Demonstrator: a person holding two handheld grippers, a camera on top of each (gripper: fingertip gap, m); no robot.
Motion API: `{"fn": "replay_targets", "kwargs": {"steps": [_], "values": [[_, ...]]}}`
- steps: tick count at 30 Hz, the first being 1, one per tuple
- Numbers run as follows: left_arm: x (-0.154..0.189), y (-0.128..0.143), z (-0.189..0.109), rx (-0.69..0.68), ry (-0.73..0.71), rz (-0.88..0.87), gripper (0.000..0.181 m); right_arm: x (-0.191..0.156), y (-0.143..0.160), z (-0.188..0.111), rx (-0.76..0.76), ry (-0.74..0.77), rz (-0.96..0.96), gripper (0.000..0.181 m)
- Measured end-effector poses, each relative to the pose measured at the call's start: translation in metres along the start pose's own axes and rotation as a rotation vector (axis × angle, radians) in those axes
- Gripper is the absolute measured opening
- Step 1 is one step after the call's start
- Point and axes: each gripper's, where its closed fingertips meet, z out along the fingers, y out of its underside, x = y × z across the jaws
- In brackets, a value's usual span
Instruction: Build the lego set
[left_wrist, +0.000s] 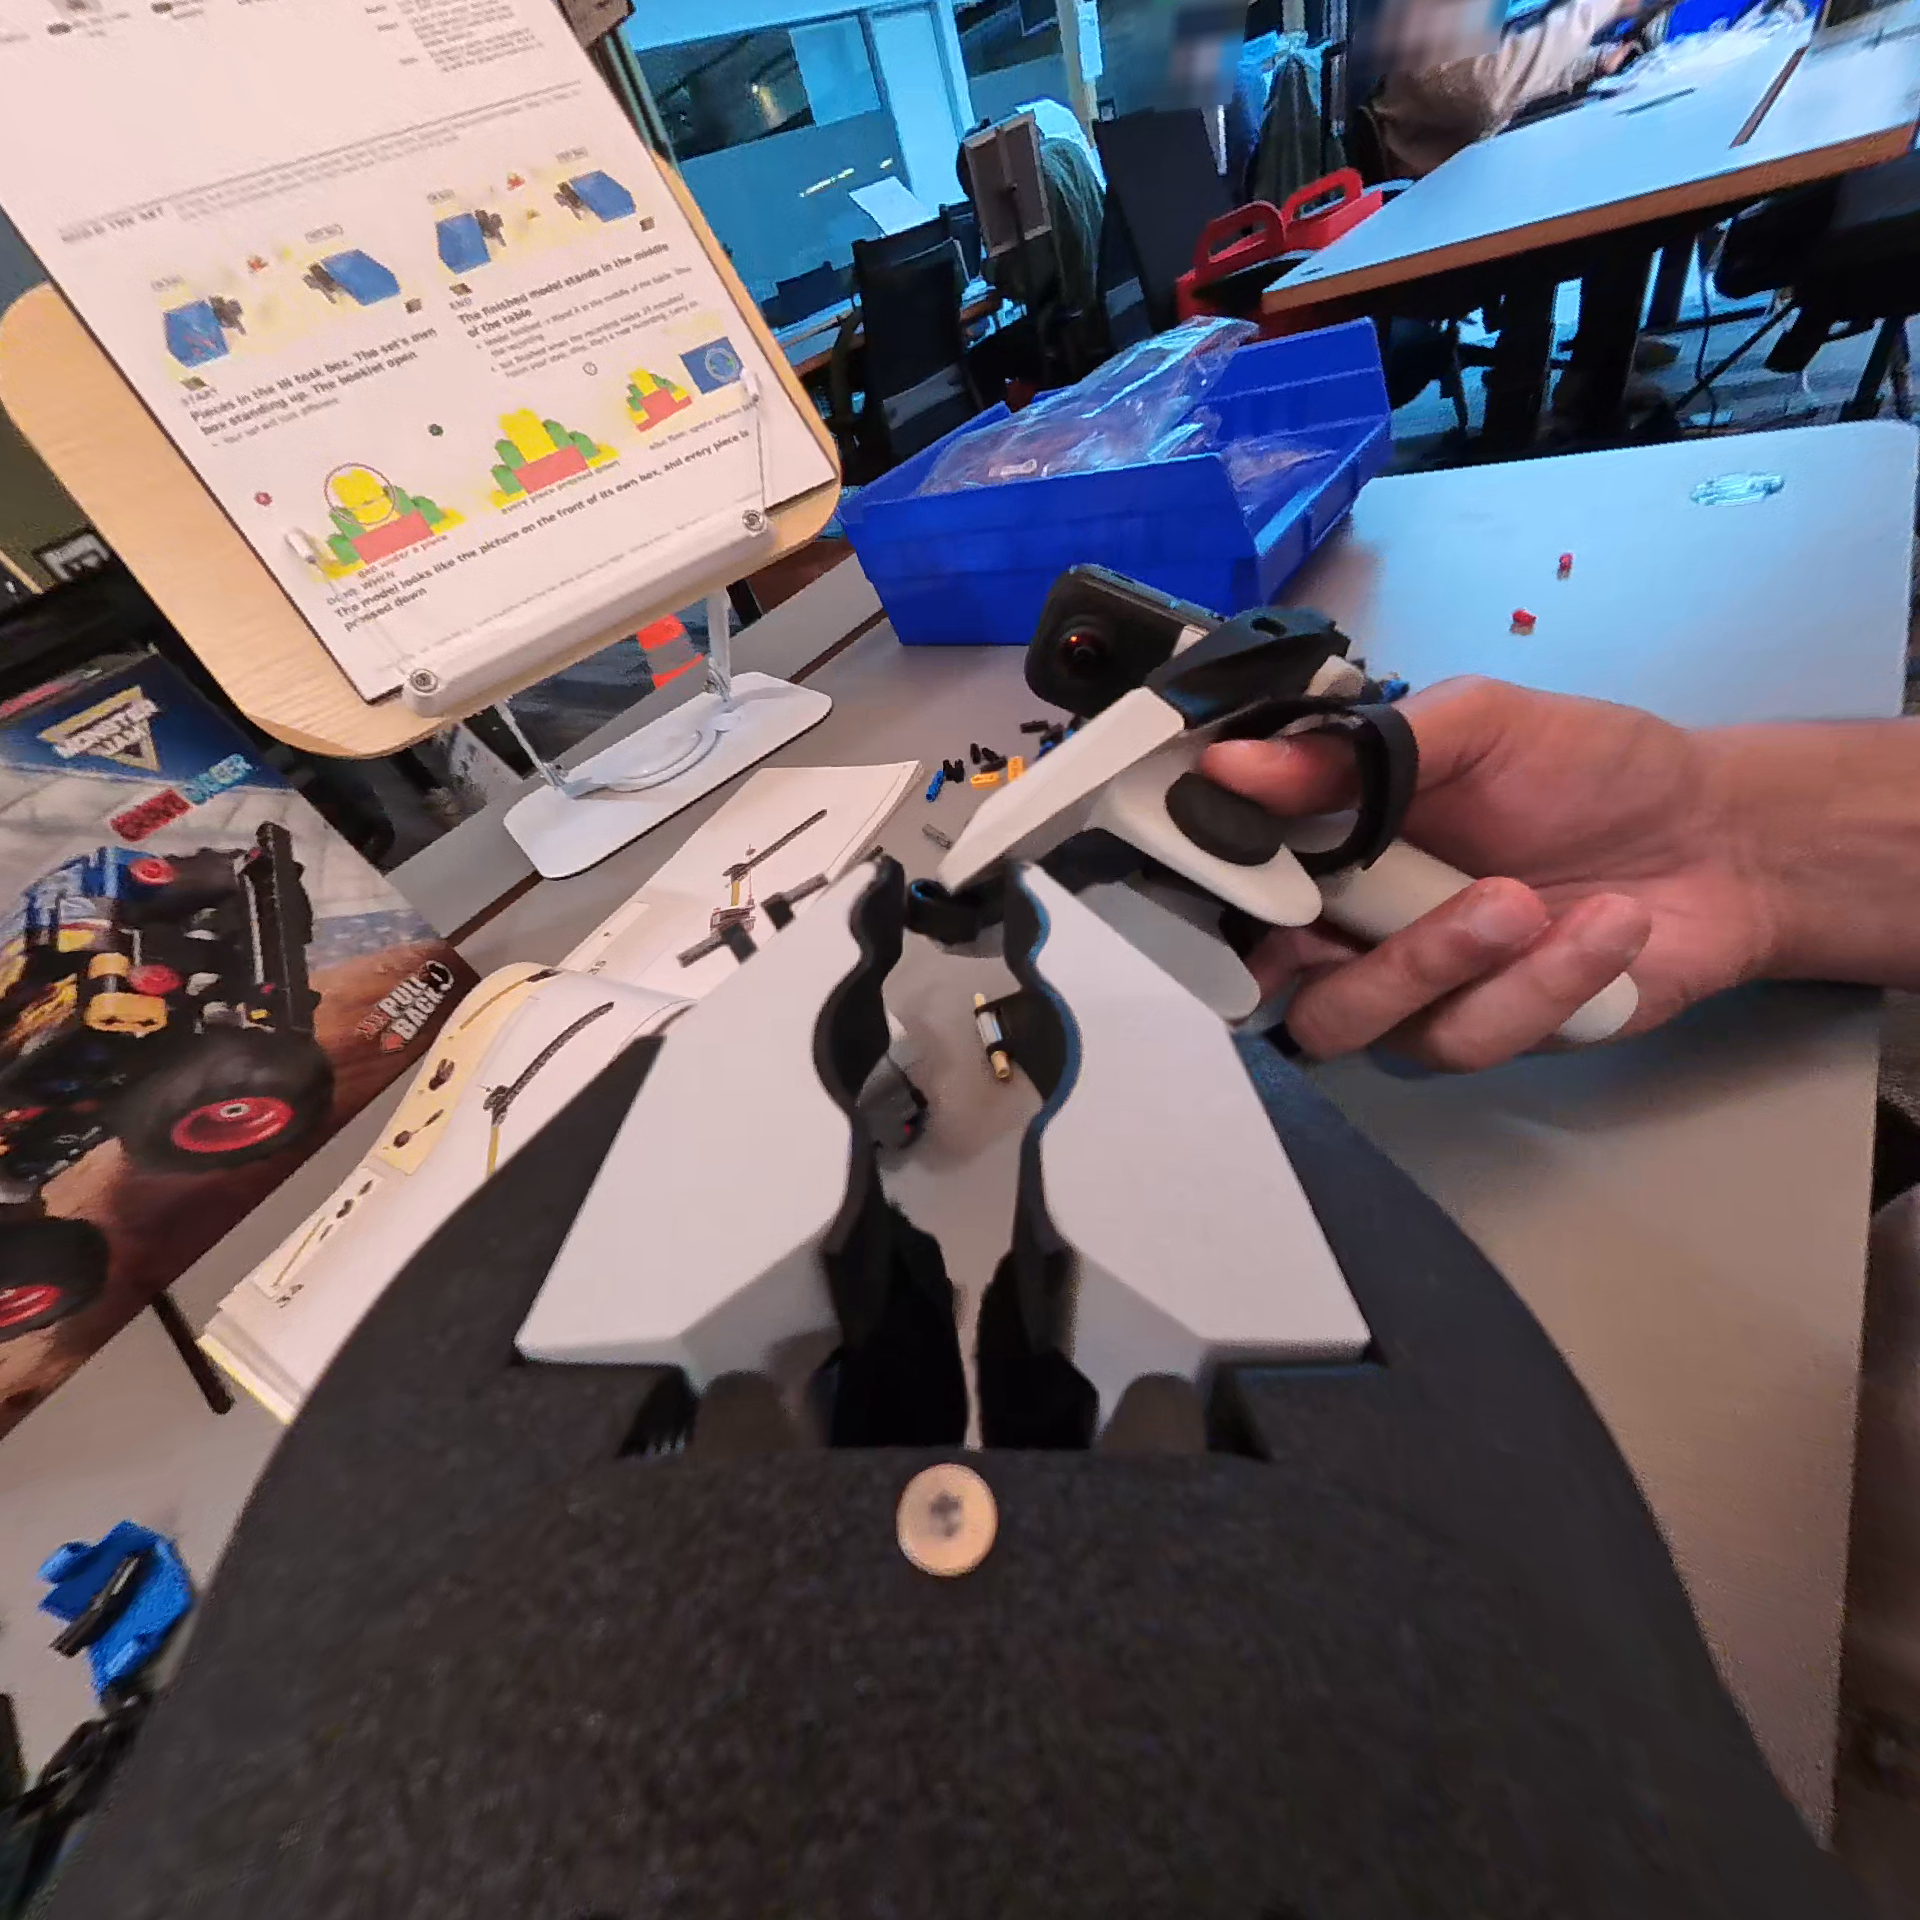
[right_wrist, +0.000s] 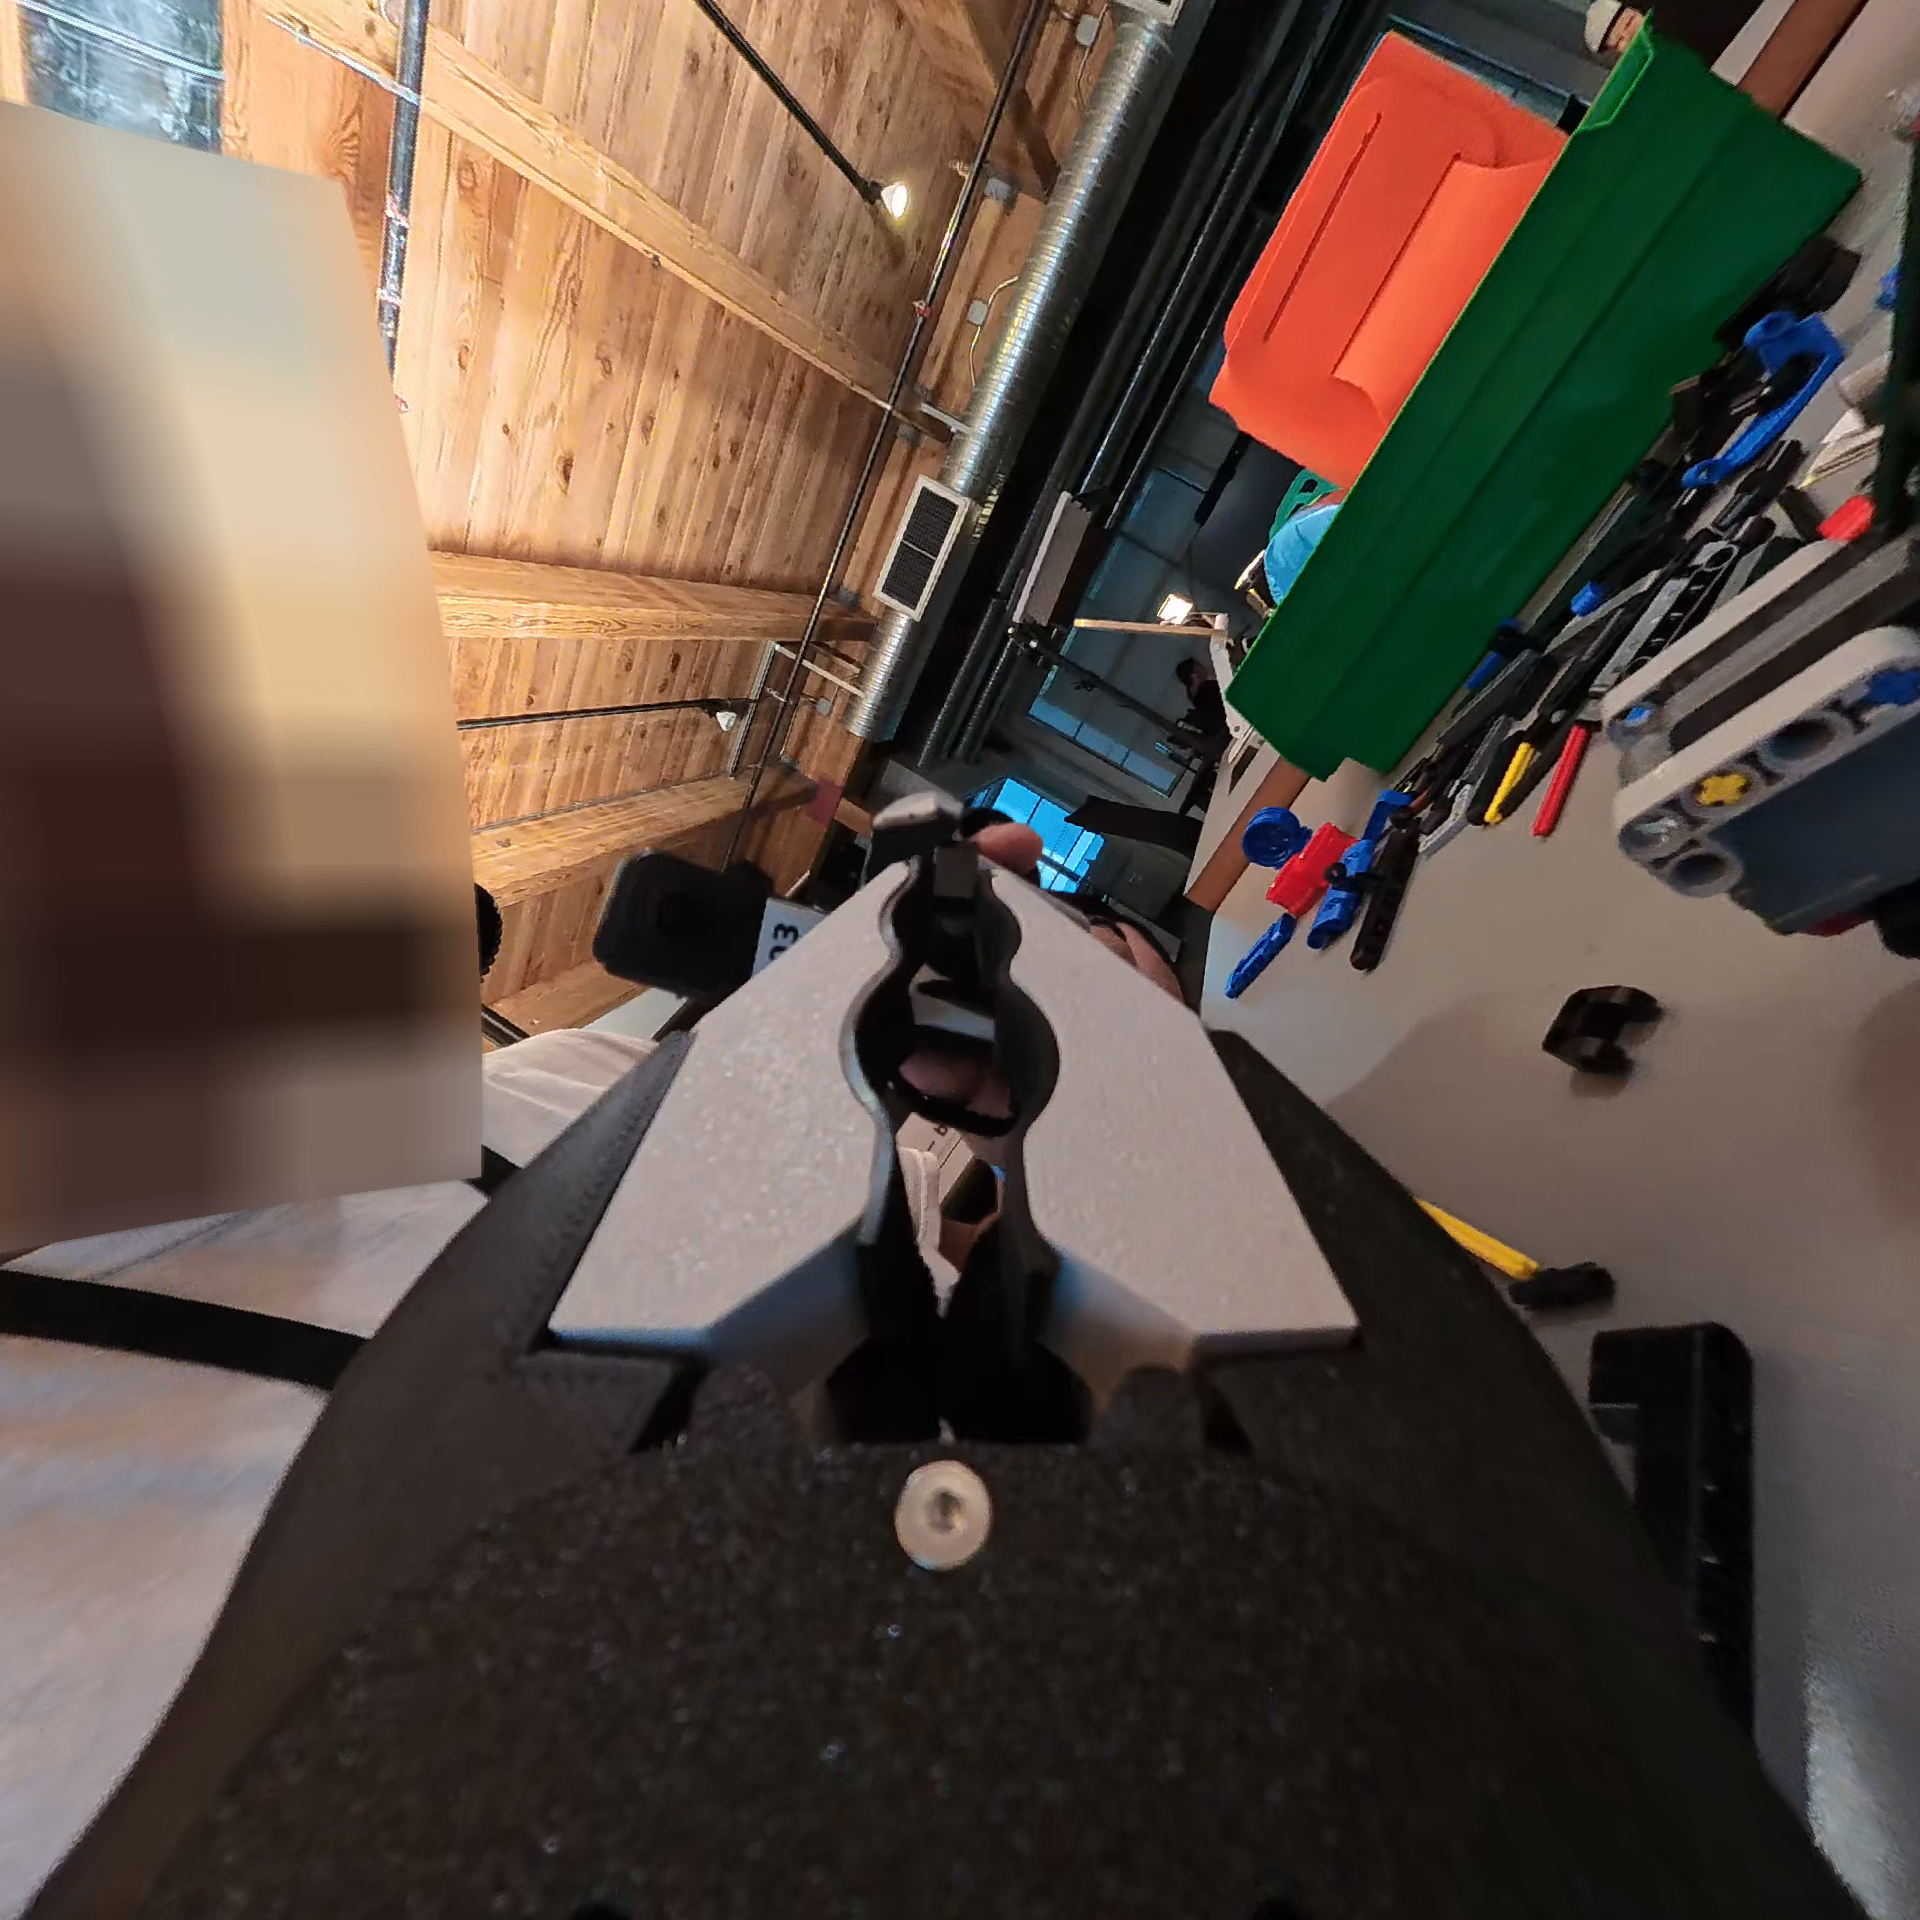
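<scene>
— Two grippers meet over the grey table. The left gripper pinches a small black lego piece at its tips; the right gripper is clenched on a thin black and grey piece.

— Best way on?

— I'd line them up slowly and press straight. The open instruction booklet lies beneath toward the table's left edge, a blue plastic bin at the far edge, loose pins between.
</scene>
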Motion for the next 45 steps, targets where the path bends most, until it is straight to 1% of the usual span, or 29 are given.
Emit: {"fn": "replay_targets", "kwargs": {"steps": [1, 3, 5, 8, 9, 11, 14, 17, 19, 21, 23, 26, 29, 31, 33, 35, 37, 39, 43, 45], "values": [[0.001, 0.0, 0.0, 0.002, -0.006, 0.006, 0.016, 0.0, 0.0, -0.001, -0.004, -0.002, 0.003, 0.006], [0.002, 0.0, 0.0, 0.003, 0.01, -0.016, 0.014, -0.001, 0.001, -0.003, -0.025, -0.001, 0.006, 0.006], [0.005, -0.001, -0.002, 0.012, 0.071, -0.062, 0.017, -0.001, 0.001, -0.005, -0.038, 0.007, -0.001, 0.006], [0.013, -0.002, -0.007, 0.011, 0.244, -0.149, 0.025, -0.002, 0.004, -0.005, -0.055, 0.002, -0.002, 0.006], [0.014, -0.004, -0.009, 0.012, 0.302, -0.168, 0.025, -0.004, 0.005, -0.005, -0.06, -0.018, 0.013, 0.006], [0.018, -0.007, -0.016, 0.015, 0.42, -0.167, 0.026, -0.009, 0.009, -0.004, -0.08, -0.063, 0.053, 0.006], [0.021, -0.002, -0.022, -0.042, 0.568, -0.134, 0.024, -0.011, 0.018, -0.002, -0.127, -0.081, 0.07, 0.006], [0.019, 0.004, -0.021, -0.078, 0.593, -0.035, 0.02, -0.015, 0.025, 0.002, -0.161, -0.102, 0.076, 0.006], [0.022, 0.005, -0.021, -0.093, 0.616, 0.007, 0.011, -0.013, 0.024, 0.001, -0.149, -0.097, 0.077, 0.006], [0.02, 0.002, -0.019, -0.077, 0.595, 0.03, 0.01, -0.015, 0.02, 0.0, -0.127, -0.118, 0.102, 0.006], [0.02, 0.001, -0.017, -0.069, 0.592, 0.01, 0.01, -0.015, 0.018, -0.001, -0.116, -0.129, 0.112, 0.006], [0.022, -0.007, -0.02, -0.019, 0.627, -0.099, 0.01, -0.022, 0.019, 0.0, -0.117, -0.171, 0.106, 0.006], [0.027, -0.023, -0.027, 0.083, 0.729, -0.317, 0.009, -0.038, 0.023, 0.001, -0.141, -0.251, 0.08, 0.006], [0.027, -0.031, -0.029, 0.153, 0.784, -0.474, 0.009, -0.044, 0.022, 0.002, -0.128, -0.287, 0.08, 0.007], [0.027, -0.036, -0.029, 0.216, 0.811, -0.585, 0.008, -0.047, 0.02, 0.002, -0.111, -0.323, 0.115, 0.006], [0.024, -0.035, -0.026, 0.247, 0.812, -0.663, 0.007, -0.044, 0.017, 0.001, -0.084, -0.331, 0.145, 0.006], [0.021, -0.033, -0.022, 0.267, 0.802, -0.723, 0.008, -0.042, 0.013, 0.0, -0.061, -0.313, 0.138, 0.006], [0.016, -0.029, -0.016, 0.271, 0.758, -0.766, 0.01, -0.035, 0.007, -0.002, -0.023, -0.252, 0.092, 0.006], [0.011, -0.019, -0.009, 0.244, 0.654, -0.719, 0.01, -0.022, 0.002, -0.005, 0.002, -0.112, -0.032, 0.006], [0.011, -0.02, -0.008, 0.23, 0.652, -0.71, 0.01, -0.022, 0.002, -0.006, 0.001, -0.096, -0.063, 0.006]]}}
